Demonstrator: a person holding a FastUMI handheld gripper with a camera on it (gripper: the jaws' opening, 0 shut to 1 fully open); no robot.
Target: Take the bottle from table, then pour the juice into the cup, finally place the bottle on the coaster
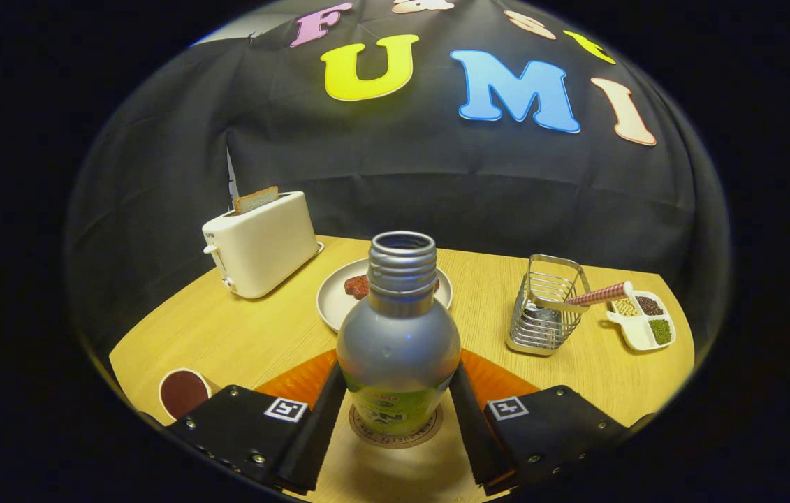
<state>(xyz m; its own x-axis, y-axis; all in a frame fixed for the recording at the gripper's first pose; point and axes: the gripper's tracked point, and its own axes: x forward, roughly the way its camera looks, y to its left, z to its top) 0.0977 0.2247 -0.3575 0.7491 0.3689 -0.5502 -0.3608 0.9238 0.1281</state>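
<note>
The claw points level and forward. Its two fingers stand parted, one on each side of the bottle, close against its flanks.

A white toaster stands at the far left of the wooden table, with a slice of bread sticking up out of its slot. Just beside it, toward the middle, sits a round grey plate with a reddish-brown piece of food on it. Over to the right there is a metal wire rack, and a pink striped stick leans across its top edge. Next to the rack lies a small white divided dish, its compartments holding pale, dark and green grains.
</note>
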